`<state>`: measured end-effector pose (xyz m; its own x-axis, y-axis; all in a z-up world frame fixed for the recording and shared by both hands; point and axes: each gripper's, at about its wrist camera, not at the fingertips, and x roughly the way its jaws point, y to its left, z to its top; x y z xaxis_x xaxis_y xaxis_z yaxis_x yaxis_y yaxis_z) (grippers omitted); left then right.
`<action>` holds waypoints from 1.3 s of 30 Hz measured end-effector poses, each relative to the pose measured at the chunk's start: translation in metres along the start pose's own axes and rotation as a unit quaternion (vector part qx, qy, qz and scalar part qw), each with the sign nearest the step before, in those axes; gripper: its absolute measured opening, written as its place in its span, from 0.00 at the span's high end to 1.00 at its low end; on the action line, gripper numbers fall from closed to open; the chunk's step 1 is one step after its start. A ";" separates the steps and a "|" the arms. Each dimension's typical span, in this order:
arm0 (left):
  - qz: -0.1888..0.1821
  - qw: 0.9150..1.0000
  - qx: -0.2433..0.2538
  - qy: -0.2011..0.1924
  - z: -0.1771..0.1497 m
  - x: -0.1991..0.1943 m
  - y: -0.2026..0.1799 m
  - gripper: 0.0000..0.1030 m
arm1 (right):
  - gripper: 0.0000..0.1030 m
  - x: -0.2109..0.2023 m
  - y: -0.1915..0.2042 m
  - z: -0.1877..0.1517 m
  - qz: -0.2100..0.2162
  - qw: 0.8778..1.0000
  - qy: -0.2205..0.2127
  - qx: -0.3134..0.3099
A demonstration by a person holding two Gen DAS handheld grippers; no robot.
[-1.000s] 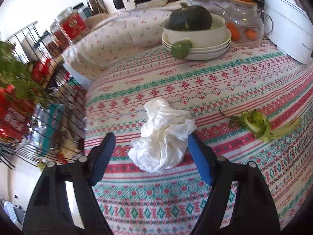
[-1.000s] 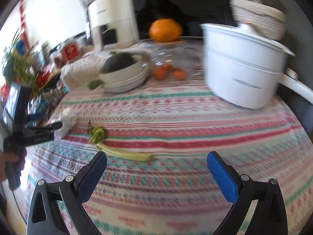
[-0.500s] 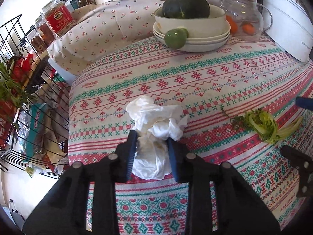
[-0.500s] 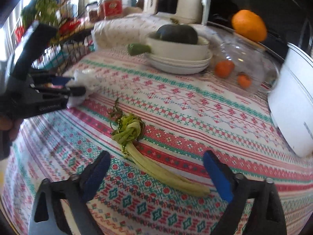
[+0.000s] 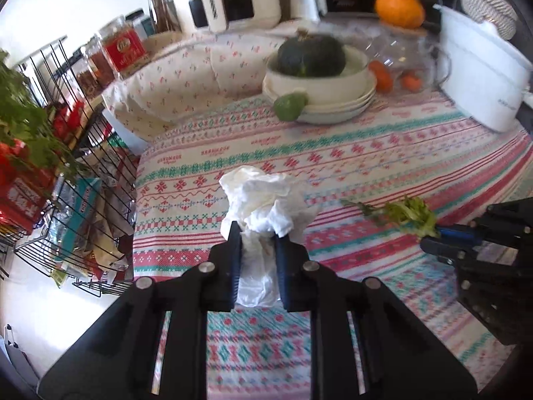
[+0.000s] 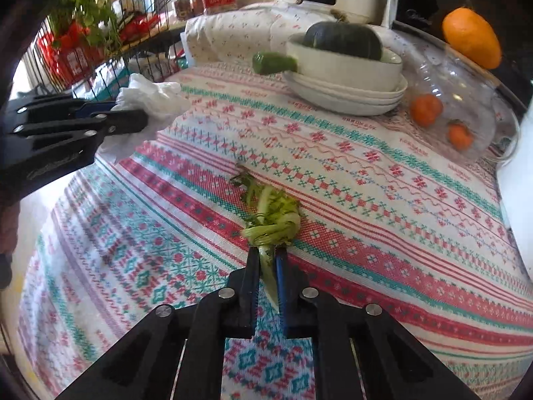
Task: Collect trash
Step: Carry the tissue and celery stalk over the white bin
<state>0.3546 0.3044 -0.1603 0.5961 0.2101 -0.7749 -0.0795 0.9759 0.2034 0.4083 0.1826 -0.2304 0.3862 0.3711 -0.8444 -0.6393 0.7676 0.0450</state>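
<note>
Our left gripper (image 5: pixel 256 235) has just been closing and pinches the crumpled white tissue (image 5: pixel 266 200); our right gripper (image 6: pixel 266 260) clamps the limp green vegetable stalk (image 6: pixel 271 223) — it could tear or slip loose.

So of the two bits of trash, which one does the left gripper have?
The crumpled white tissue, pinched in the left gripper. The other piece, the green vegetable stalk, is clamped in the right gripper.

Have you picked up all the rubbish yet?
Nearly! The left gripper has just closed on the crumpled tissue, and the right gripper has just pinched the vegetable scrap. No bin is in view, so dropping both is still left.
</note>
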 end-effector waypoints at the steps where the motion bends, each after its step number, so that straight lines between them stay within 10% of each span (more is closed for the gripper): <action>1: -0.001 1.000 0.001 -0.006 0.000 -0.010 -0.005 0.80 | 0.91 -0.005 -0.001 0.000 0.001 1.000 -0.004 0.004; 23: -0.123 0.987 0.048 -0.092 -0.020 -0.207 -0.176 0.81 | 0.92 -0.263 -0.101 -0.118 -0.068 0.988 -0.079 0.110; 39: -0.178 0.976 0.059 -0.111 -0.072 -0.283 -0.255 0.81 | 0.92 -0.371 -0.125 -0.231 -0.091 0.977 -0.096 0.170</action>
<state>0.1486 0.0005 -0.0354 0.7283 -0.1726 -0.6632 0.2496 0.9681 0.0221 0.1913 -0.1712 -0.0456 0.6116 0.2780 -0.7407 -0.3035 0.9470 0.1048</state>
